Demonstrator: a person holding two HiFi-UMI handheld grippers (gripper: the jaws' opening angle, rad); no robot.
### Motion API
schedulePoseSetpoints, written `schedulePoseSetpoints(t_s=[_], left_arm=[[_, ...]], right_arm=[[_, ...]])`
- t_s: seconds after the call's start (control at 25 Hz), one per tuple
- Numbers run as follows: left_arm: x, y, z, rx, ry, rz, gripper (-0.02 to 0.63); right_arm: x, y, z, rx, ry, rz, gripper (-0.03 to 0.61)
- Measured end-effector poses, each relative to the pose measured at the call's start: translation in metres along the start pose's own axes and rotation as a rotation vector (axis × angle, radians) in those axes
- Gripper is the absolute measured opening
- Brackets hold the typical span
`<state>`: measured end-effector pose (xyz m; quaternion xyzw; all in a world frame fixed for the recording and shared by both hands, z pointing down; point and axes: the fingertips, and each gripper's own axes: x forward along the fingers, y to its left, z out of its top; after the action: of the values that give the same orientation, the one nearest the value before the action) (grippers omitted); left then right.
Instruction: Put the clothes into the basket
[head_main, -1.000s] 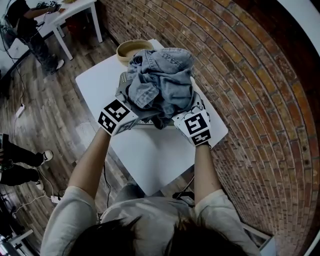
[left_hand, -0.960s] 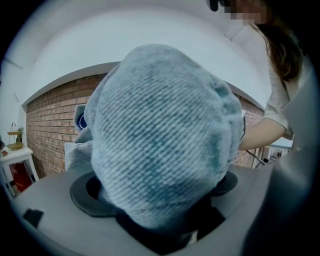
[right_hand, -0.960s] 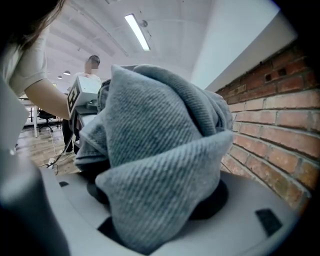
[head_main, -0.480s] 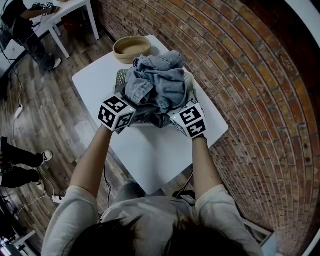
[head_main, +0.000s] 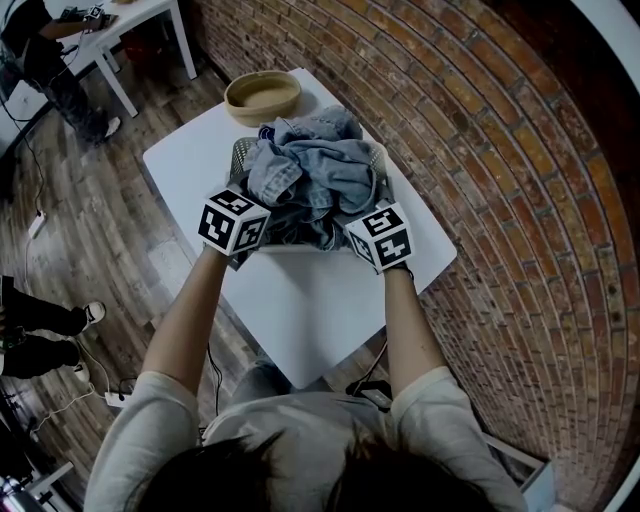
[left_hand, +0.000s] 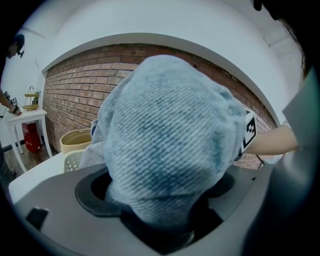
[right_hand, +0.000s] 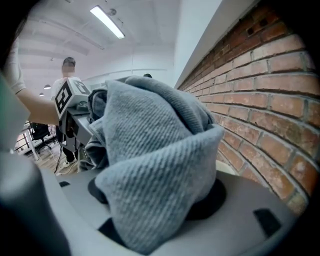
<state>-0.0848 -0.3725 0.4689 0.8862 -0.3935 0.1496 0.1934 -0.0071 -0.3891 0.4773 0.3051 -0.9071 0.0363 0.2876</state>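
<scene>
A bundle of blue denim clothes (head_main: 312, 175) sits heaped on the perforated basket (head_main: 242, 153) on the white table (head_main: 300, 310). My left gripper (head_main: 250, 228) holds the bundle's left side. Denim (left_hand: 170, 150) fills the space between its jaws, which have just been closing on it. My right gripper (head_main: 365, 232) grips the right side, and grey-blue fabric (right_hand: 150, 185) bulges out of its jaws. The fingertips of both are hidden by cloth. The two marker cubes flank the pile at the basket's near rim.
A round wooden bowl (head_main: 262, 95) stands on the table just behind the basket. A brick wall (head_main: 500, 150) runs along the table's right side. A second white table (head_main: 150, 20) with a person beside it is at the far left. Cables lie on the wooden floor.
Both grippers have come down with the denim bundle. The pile now sits lower, on the basket, and the bowl behind it shows fully.
</scene>
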Motion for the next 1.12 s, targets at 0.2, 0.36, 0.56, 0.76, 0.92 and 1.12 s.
schedulePoseSetpoints(t_s=[0.2, 0.36, 0.56, 0.76, 0.92, 1.12], left_arm=[[0.005, 0.002, -0.007, -0.005, 0.040, 0.026, 0.471], [0.008, 0.007, -0.010, -0.013, 0.068, 0.047, 0.471], [0.013, 0.010, -0.016, -0.041, 0.109, 0.056, 0.473], [0.017, 0.016, -0.019, -0.080, 0.131, 0.078, 0.486], [0.019, 0.019, -0.020, -0.106, 0.139, 0.089, 0.503], [0.017, 0.018, -0.017, -0.117, 0.119, 0.148, 0.546]], right_arm=[[-0.001, -0.005, -0.010, 0.032, 0.032, -0.024, 0.319], [0.002, -0.008, -0.015, 0.069, 0.052, -0.035, 0.318], [0.003, -0.012, -0.023, 0.115, 0.071, -0.047, 0.333], [0.008, -0.015, -0.023, 0.143, 0.081, -0.055, 0.354], [0.009, -0.019, -0.022, 0.166, 0.081, -0.072, 0.384], [0.003, -0.024, -0.018, 0.217, 0.057, -0.091, 0.417]])
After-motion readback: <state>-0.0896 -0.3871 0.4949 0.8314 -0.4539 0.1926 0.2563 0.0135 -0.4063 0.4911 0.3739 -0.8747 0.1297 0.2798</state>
